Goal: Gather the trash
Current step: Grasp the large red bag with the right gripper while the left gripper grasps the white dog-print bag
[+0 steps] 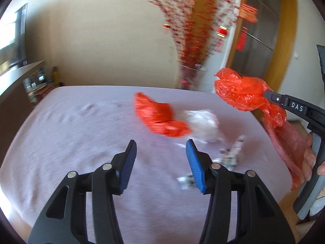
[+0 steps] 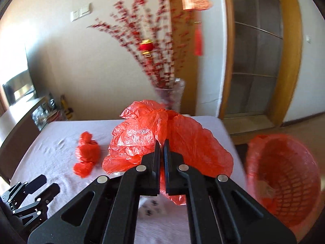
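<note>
Plastic filled the right wrist view: the right gripper (image 2: pixel 161 148) had its jaws clamped together on a crumpled red bag (image 2: pixel 142 140), lifted clear of the lilac tablecloth (image 2: pixel 50 148). From the left wrist camera the same bag (image 1: pixel 241 93) hung from that gripper (image 1: pixel 266 94), above the table's right edge, with a hand (image 1: pixel 310 158) on the handle below. The left gripper (image 1: pixel 160 162) stood about half open with nothing between its blue pads (image 1: pixel 194 166), above the cloth. A second, wadded red bag (image 1: pixel 160 120) lay on the table, touching a blurred white crumpled wad (image 1: pixel 201 126); small paper scraps (image 1: pixel 229 158) lay nearer. To the right, beside the table, stood a red mesh bin (image 2: pixel 284 181) lined with red plastic
</note>
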The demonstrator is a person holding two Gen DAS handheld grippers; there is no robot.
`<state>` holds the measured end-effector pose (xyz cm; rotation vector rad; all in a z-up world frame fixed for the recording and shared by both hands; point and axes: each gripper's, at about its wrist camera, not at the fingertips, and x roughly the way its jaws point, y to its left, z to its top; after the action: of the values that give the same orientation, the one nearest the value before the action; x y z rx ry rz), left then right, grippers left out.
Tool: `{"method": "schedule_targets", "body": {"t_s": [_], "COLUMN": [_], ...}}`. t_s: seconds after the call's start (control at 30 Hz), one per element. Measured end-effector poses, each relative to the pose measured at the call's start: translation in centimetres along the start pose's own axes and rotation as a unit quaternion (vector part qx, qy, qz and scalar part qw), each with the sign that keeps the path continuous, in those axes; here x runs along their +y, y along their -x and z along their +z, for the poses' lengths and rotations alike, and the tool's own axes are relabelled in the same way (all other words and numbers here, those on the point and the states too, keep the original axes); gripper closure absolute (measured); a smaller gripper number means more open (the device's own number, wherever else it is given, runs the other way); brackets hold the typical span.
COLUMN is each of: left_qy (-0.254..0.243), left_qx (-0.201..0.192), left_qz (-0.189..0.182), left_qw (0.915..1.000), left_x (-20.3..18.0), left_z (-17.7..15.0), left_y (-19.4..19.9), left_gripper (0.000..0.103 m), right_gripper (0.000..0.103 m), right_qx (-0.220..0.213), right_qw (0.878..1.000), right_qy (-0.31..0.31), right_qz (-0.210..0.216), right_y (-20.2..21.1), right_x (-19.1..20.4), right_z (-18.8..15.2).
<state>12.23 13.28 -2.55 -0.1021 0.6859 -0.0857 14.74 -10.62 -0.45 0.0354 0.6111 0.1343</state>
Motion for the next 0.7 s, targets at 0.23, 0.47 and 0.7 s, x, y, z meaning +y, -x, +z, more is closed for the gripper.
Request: {"method": "schedule_targets", "body": {"t_s": [0.23,0.47,0.7], "left_qy": [-0.07,-0.093,-0.084], "left_qx": [0.052,0.096,0.13], "left_qz": [-0.069,-0.074,-0.099], "left_qw": [0.9938,0.9882,0.9831], "left_x": [-5.4,-7.7,-9.2], "left_z": [-0.6,-1.7,-2.1], "left_y": [-3.4,-6.1,-7.5], "left_gripper": [0.052,0.052,0.055], "right_gripper": [0.1,0.1,0.1], "right_qx": [0.009,0.026,0.028], "right_qw": [0.998,0.995,0.994], "right_qy": [-0.059,-0.088,-0.1], "right_qz": [-0.023,-0.026,-0.028], "right_y": [1.6,2.0,2.8], "right_x": [-5.0,-7.5,-8.8], "right_z": [-2.0,-4.1,-5.4]}}
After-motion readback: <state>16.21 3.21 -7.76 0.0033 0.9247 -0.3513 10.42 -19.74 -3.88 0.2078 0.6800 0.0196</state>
